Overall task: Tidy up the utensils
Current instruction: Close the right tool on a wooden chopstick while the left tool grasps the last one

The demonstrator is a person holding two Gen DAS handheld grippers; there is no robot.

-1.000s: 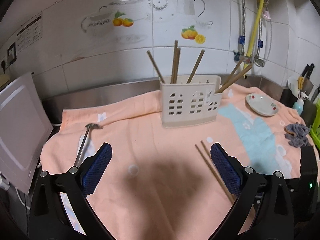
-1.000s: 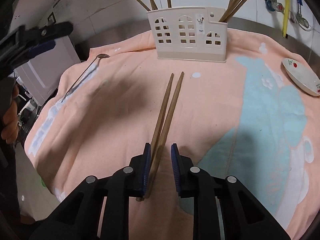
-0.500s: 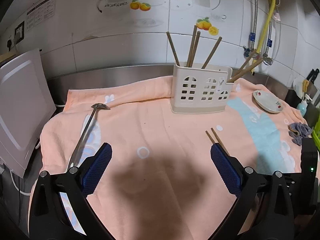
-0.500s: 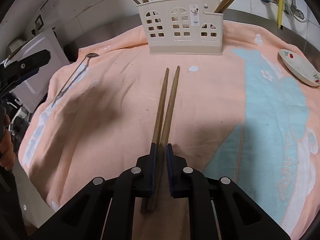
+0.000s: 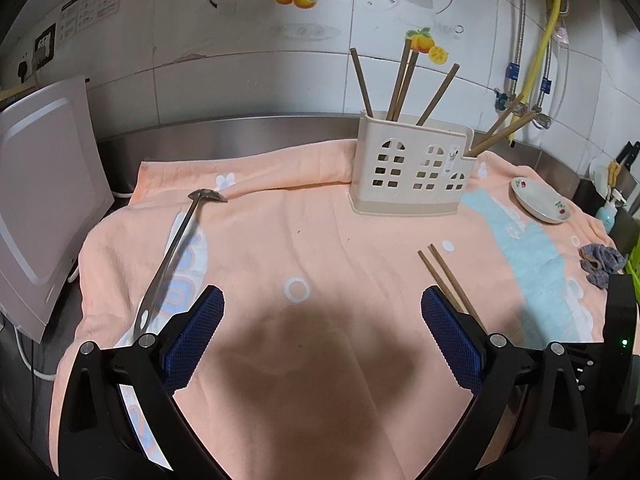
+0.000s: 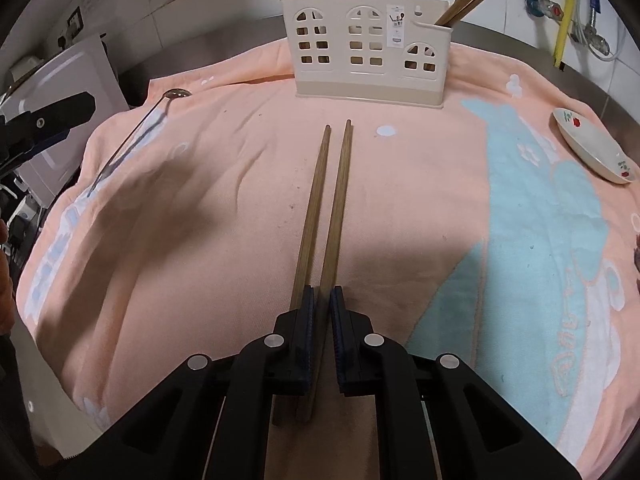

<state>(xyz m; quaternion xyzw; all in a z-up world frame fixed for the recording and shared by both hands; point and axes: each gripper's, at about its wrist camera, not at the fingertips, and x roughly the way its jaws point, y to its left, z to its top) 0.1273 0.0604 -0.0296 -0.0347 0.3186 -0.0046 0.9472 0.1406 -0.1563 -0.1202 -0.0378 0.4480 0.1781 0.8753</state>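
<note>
Right wrist view: your right gripper [image 6: 320, 292] has its fingers clamped on a pair of chopsticks [image 6: 326, 200], the tips lying on the towel [image 6: 200, 240] and pointing toward the holder [image 6: 368, 60]. Your left gripper [image 5: 322, 312] hangs over the towel, fingers wide apart and holding nothing. A ladle [image 5: 176, 248] lies at its left. Farther back the holder has more chopsticks standing in it, with a dish [image 5: 540, 200] to its right.

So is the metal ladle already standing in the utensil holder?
No, the metal ladle lies flat on the peach towel, off to the left of the utensil holder, which holds only chopsticks.
</note>
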